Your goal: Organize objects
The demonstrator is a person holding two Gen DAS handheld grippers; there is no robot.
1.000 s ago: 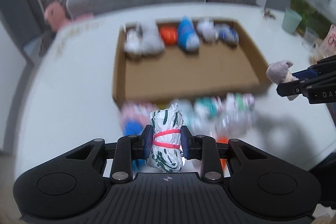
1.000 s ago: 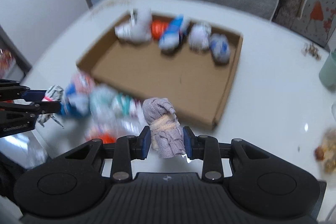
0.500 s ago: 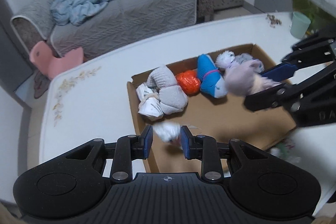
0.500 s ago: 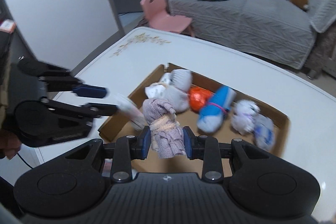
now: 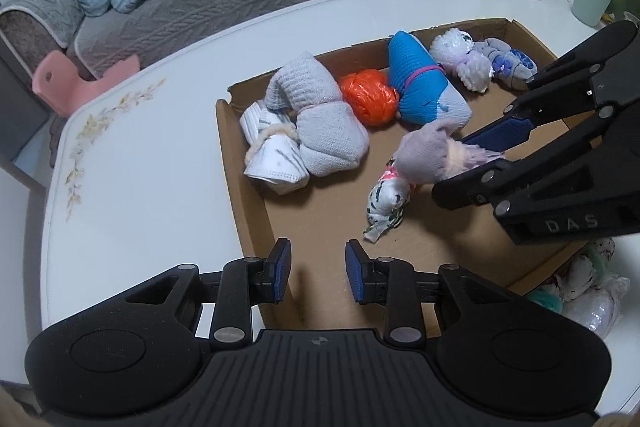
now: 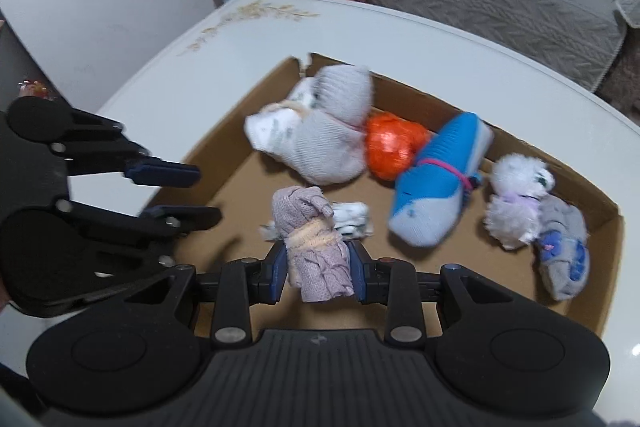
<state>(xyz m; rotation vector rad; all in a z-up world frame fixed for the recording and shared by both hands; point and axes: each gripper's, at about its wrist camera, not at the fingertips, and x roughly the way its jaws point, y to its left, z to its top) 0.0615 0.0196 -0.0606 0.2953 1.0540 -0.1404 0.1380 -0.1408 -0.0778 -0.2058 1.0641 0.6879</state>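
**Socks Into the Box**

Left gripper [image 5: 316, 270] spread wide, holding nothing, above cardboard box [image 5: 232, 147]. Right gripper [image 6: 319, 263] clamped on lilac sock bundle [image 6: 316, 247] over the box floor, beside green-patterned sock bundle [image 5: 386, 201] lying inside.

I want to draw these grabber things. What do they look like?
Both are matte black plastic. The left gripper has a wide ribbed base with two round discs, silver screws, and two fingers tipped with blue ribbed pads. The right gripper looks the same; seen from the side, its body has white letters "DAS".
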